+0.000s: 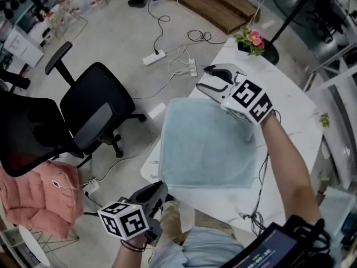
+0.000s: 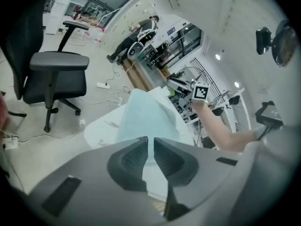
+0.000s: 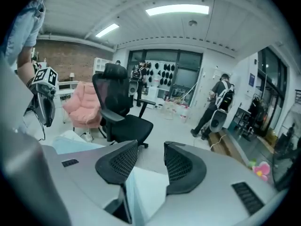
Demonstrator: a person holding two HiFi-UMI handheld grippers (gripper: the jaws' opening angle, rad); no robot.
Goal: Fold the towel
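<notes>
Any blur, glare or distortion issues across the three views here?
Head view: evenly lit, towel sharp, soft shadows only. Left gripper view: strong fisheye, dark corners, left gripper body soft up close. Right gripper view: same fisheye vignette, ceiling light blown out, background bowed.

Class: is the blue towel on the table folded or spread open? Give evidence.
Likely folded: the towel lies flat as a compact square on the table, its near edge thick and rounded like a fold.

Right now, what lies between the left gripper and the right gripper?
The light blue towel, lying flat on the white table, fills the stretch between the left gripper and the right gripper. The head view shows it.
</notes>
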